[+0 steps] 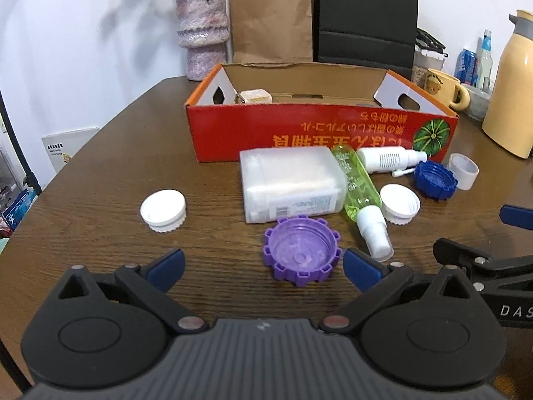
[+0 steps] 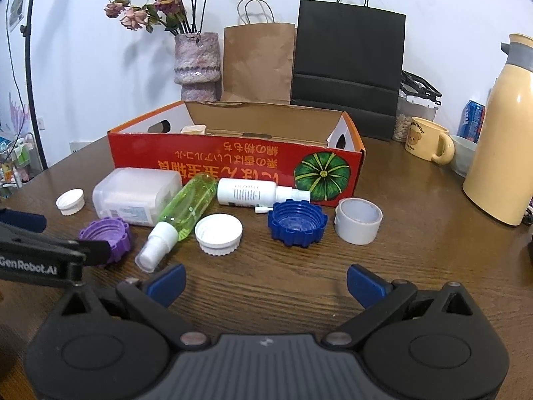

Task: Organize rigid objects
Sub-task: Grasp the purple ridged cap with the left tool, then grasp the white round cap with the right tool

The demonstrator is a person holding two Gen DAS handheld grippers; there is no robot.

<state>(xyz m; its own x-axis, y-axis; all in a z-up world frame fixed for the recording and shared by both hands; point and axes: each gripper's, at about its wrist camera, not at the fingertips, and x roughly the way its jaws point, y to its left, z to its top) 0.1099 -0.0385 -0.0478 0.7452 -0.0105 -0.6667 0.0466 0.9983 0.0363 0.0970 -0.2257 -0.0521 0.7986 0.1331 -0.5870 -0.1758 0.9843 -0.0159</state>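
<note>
The left gripper (image 1: 263,265) is spread wide and holds nothing, its blue pads flanking the purple lid (image 1: 302,254) on the table (image 1: 100,166) — a pick looks to be in hand, and the next move calls for closing squarely on the toothed rim, then lifting it over the wall of the red box (image 1: 319,130). The right gripper (image 2: 266,281) is equally open and empty, short of the white cap (image 2: 219,229) and blue lid (image 2: 297,222). Readable writing: "GenRobot.AI" on the left tool.

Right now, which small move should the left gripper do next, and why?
Probably ease the left gripper forward and shut it around the purple cap. It is open, the cap lies loose on the table just ahead, and the red box behind has room.
</note>
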